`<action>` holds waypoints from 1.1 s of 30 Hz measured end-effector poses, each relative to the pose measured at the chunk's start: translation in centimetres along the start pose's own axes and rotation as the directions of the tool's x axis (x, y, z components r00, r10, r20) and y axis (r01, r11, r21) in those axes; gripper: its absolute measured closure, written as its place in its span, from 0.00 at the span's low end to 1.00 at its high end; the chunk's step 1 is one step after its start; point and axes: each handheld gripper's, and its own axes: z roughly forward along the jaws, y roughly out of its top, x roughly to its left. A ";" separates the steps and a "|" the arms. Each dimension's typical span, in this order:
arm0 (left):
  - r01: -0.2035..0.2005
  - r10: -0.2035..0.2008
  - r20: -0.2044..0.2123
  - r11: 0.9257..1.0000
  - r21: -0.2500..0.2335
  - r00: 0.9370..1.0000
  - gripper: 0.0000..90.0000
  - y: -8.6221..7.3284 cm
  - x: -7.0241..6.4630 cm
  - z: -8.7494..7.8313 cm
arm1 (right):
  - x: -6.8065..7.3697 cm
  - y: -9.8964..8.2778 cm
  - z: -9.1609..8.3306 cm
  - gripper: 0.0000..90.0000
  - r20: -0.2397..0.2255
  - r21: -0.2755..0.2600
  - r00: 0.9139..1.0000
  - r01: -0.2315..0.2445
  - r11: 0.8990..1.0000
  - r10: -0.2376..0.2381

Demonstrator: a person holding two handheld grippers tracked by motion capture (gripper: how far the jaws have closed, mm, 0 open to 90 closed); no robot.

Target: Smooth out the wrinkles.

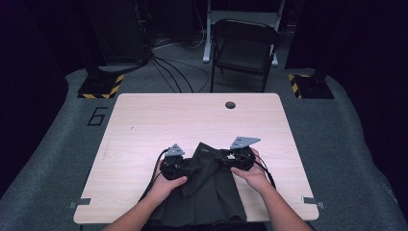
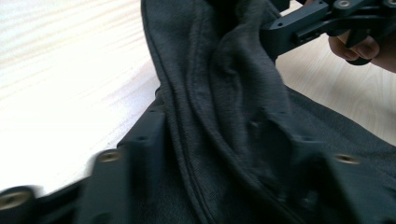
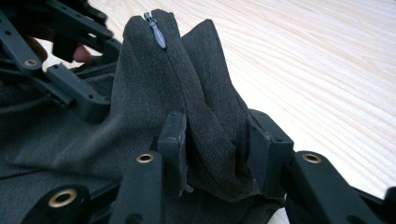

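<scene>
- Dark garment (image 1: 207, 185) w/ zipper (image 3: 155, 29), bunched at near table edge, between both grippers.
- Right gripper (image 3: 215, 147): jaws pinching a fabric fold below zipper.
- Left gripper (image 2: 219, 154): jaws partway apart, cloth between; grip unclear.
- Best: tighten left first, then lift evenly.
- Pale wood table (image 1: 159, 115); dim room, chair (image 1: 244, 48), cables behind.

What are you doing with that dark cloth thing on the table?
A person at a wooden table is handling a dark garment with a zipper, using a gripper in each hand. The right gripper has pinched a bunched fold of the fabric near the zipper between its jaws and lifts it. The left gripper has fabric lying between its jaws; whether they press on it is unclear.
</scene>
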 end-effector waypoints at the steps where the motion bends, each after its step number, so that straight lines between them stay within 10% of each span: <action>1: -0.013 0.013 -0.003 1.000 -0.014 1.000 0.59 0.0 -0.3 -0.2 | 0.0 0.0 0.0 0.67 0.001 -0.001 1.000 0.000 1.000 0.000; 8: -0.064 0.064 -0.002 0.997 -0.048 0.998 0.88 0.3 -1.2 -0.9 | 0.1 0.3 -0.3 0.60 0.012 -0.019 1.000 -0.009 1.000 0.009; 22: -0.092 0.095 0.030 0.992 -0.085 0.995 0.91 5.3 0.7 -2.6 | 2.0 2.1 -3.5 0.54 0.073 -0.105 0.997 -0.028 0.994 0.036; 33: -0.083 0.089 0.060 0.991 -0.108 0.994 0.91 10.1 3.1 -3.9 | 6.1 1.1 1.2 0.48 -0.010 0.034 1.000 0.012 0.999 -0.012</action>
